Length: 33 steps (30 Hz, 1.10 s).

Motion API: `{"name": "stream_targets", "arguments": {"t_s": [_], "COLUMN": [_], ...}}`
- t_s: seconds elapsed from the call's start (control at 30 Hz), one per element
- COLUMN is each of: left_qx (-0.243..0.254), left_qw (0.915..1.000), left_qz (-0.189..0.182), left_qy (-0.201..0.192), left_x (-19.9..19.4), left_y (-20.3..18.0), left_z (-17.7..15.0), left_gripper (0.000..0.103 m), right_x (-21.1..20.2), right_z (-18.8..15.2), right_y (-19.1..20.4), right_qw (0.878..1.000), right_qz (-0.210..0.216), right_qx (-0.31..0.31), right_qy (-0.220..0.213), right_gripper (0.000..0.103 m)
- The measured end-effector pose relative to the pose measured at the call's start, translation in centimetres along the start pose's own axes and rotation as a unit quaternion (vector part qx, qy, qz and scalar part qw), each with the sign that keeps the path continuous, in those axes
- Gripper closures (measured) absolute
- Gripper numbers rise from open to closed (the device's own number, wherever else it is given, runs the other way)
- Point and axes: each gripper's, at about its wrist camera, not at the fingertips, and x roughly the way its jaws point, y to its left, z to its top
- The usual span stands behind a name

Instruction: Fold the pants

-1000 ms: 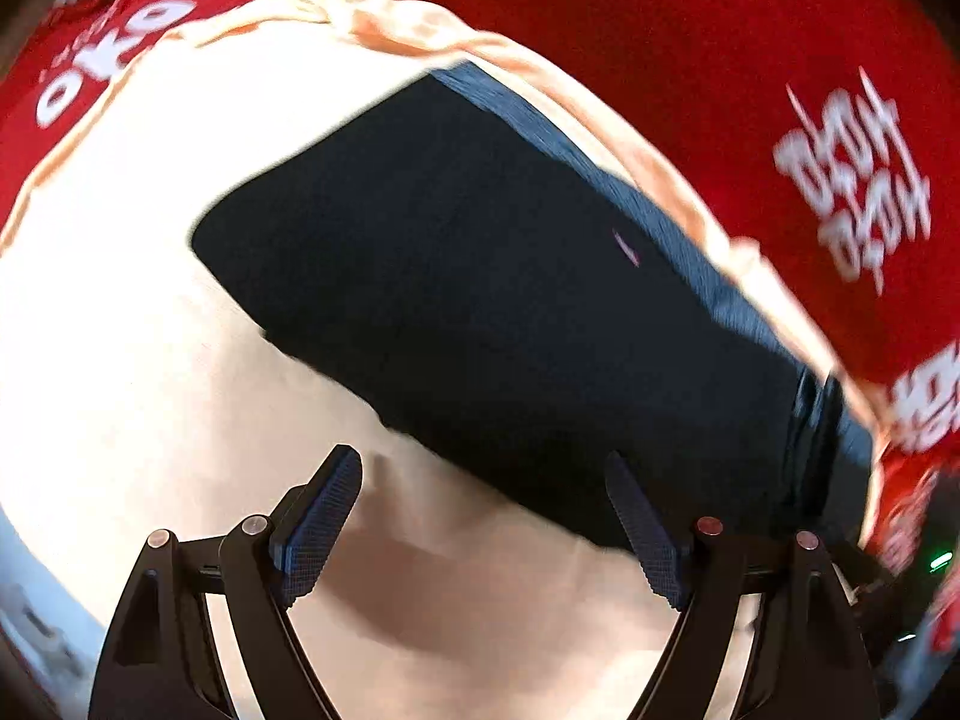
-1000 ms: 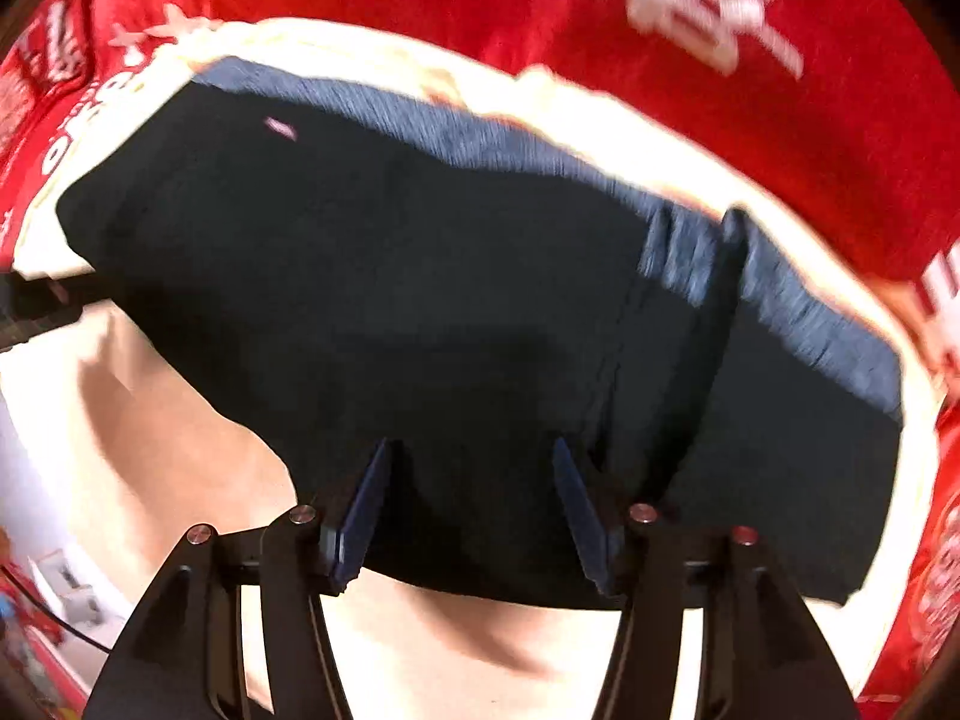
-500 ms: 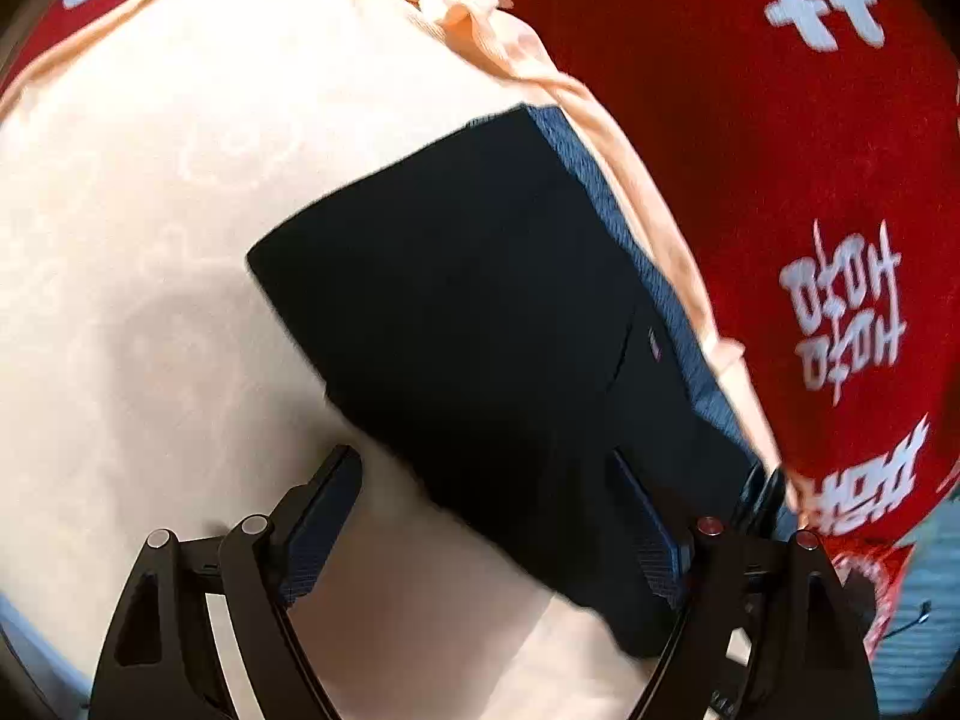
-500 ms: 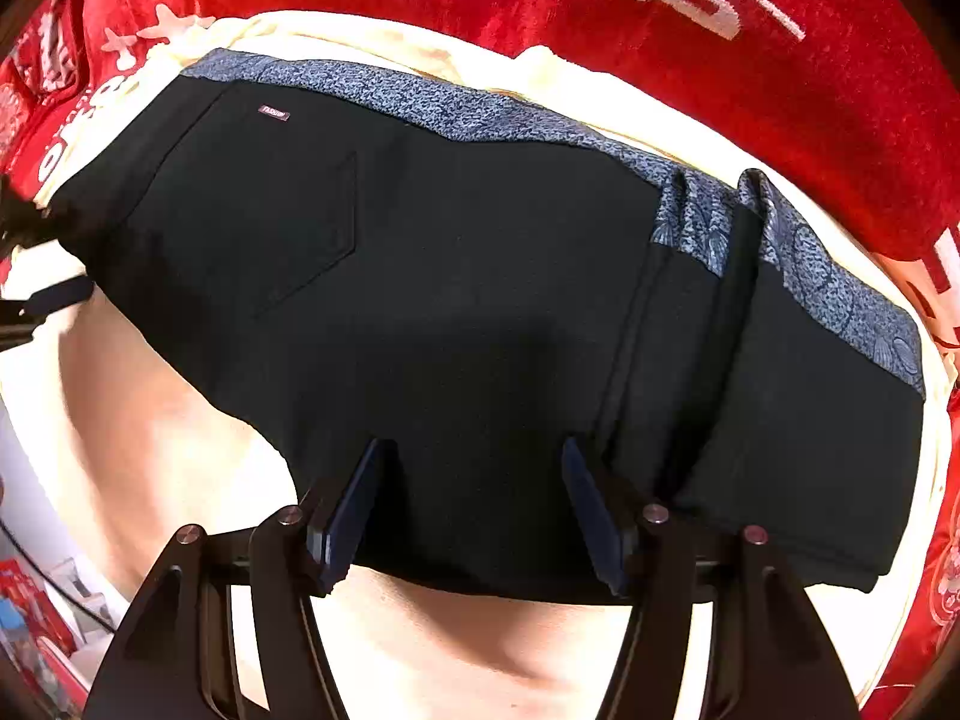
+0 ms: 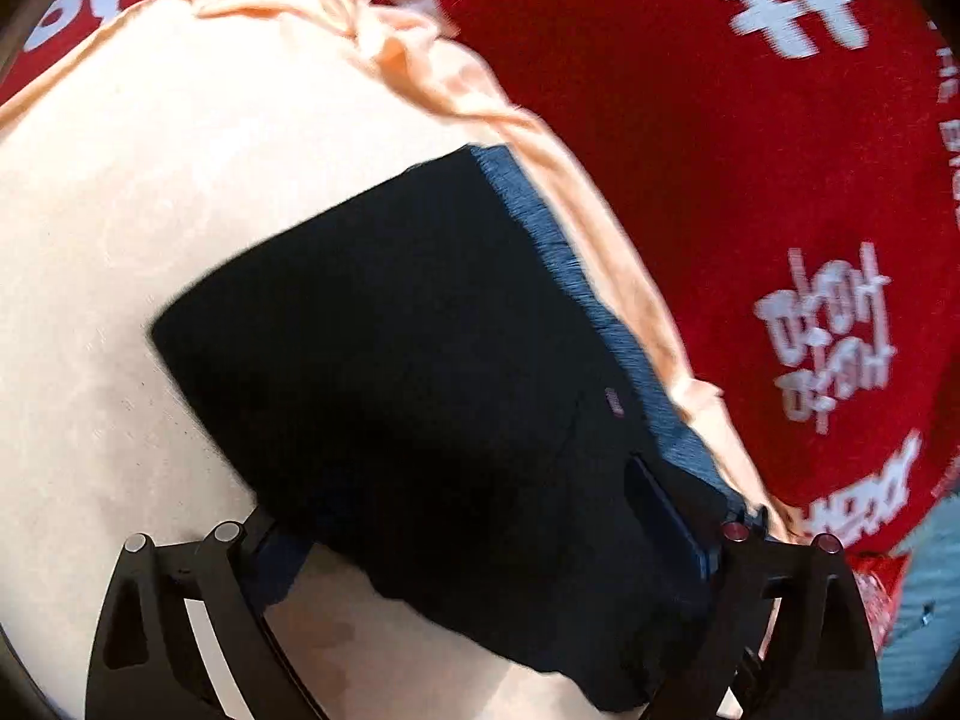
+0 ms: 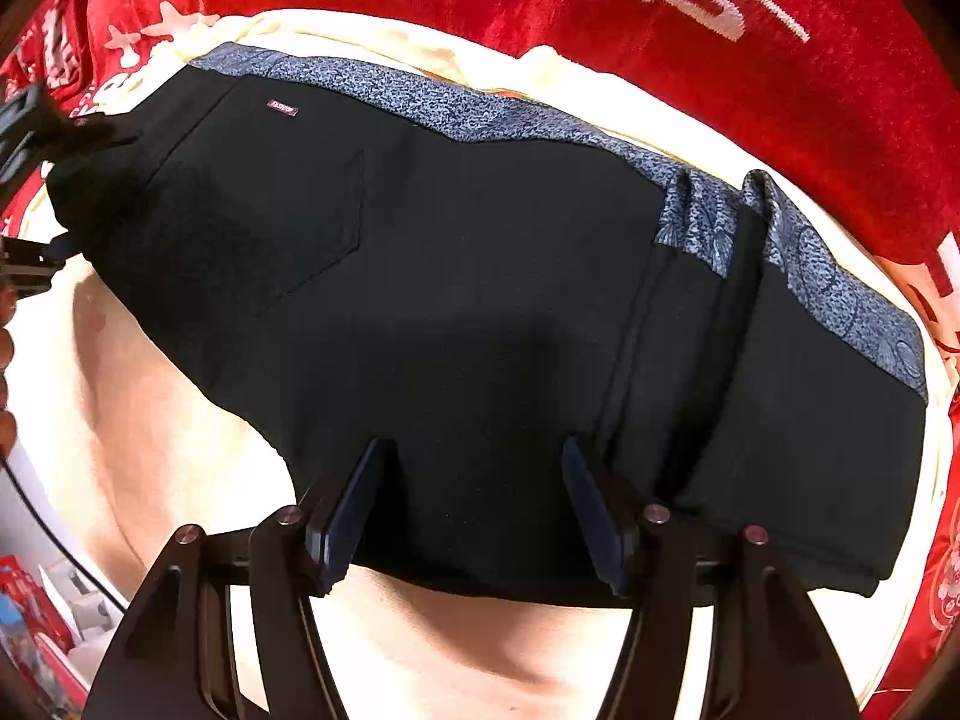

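Black pants (image 6: 456, 312) with a blue patterned waistband (image 6: 480, 114) lie folded on a cream cloth (image 6: 180, 420). In the right wrist view my right gripper (image 6: 474, 510) is open, its fingers resting over the pants' near edge. In the left wrist view the pants (image 5: 408, 360) run between my left gripper's (image 5: 486, 540) open fingers; the left finger (image 5: 276, 558) is partly under the near edge and the right finger (image 5: 666, 516) lies on the fabric by the waistband. The left gripper also shows at the pants' left end in the right wrist view (image 6: 36, 138).
The cream cloth (image 5: 150, 180) has a ruffled orange edge (image 5: 456, 84) and lies over a red cover with white lettering (image 5: 750, 150). Clutter and a cable (image 6: 36, 570) sit at the lower left of the right wrist view.
My left gripper has moved forward onto the pants' end, so the fabric now lies between its open fingers. My right gripper has barely moved.
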Motion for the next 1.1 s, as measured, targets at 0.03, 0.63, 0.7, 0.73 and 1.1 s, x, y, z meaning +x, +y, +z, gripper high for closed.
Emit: {"name": "stream_targets", "arguments": {"t_s": [0.03, 0.63, 0.7, 0.73, 1.1], "left_qx": [-0.003, 0.359, 0.382, 0.389, 0.418], "left_qw": [1.0000, 0.8853, 0.8725, 0.8687, 0.8530], "left_qz": [0.007, 0.271, 0.279, 0.280, 0.278], "left_qy": [0.000, -0.118, -0.123, -0.125, -0.142], "left_x": [0.3, 0.4, 0.6, 0.6, 0.2], "left_y": [0.0, -9.8, -10.1, -10.2, -11.4], "left_z": [0.1, -7.1, -7.7, -7.9, -10.0], "left_gripper": [0.008, 0.067, 0.067, 0.067, 0.067], "right_x": [-0.1, -8.1, -7.7, -7.6, -2.7], "right_z": [0.1, 14.8, 17.5, 18.4, 22.6], "right_y": [0.1, 1.1, 3.7, 4.3, 16.9], "right_qw": [1.000, 0.983, 0.978, 0.975, 0.948], "right_qz": [0.001, 0.185, 0.206, 0.213, 0.220], "right_qx": [0.000, 0.012, -0.015, -0.027, -0.145], "right_qy": [0.001, 0.014, 0.041, 0.051, 0.176], "right_gripper": [0.037, 0.020, 0.020, 0.020, 0.018]}}
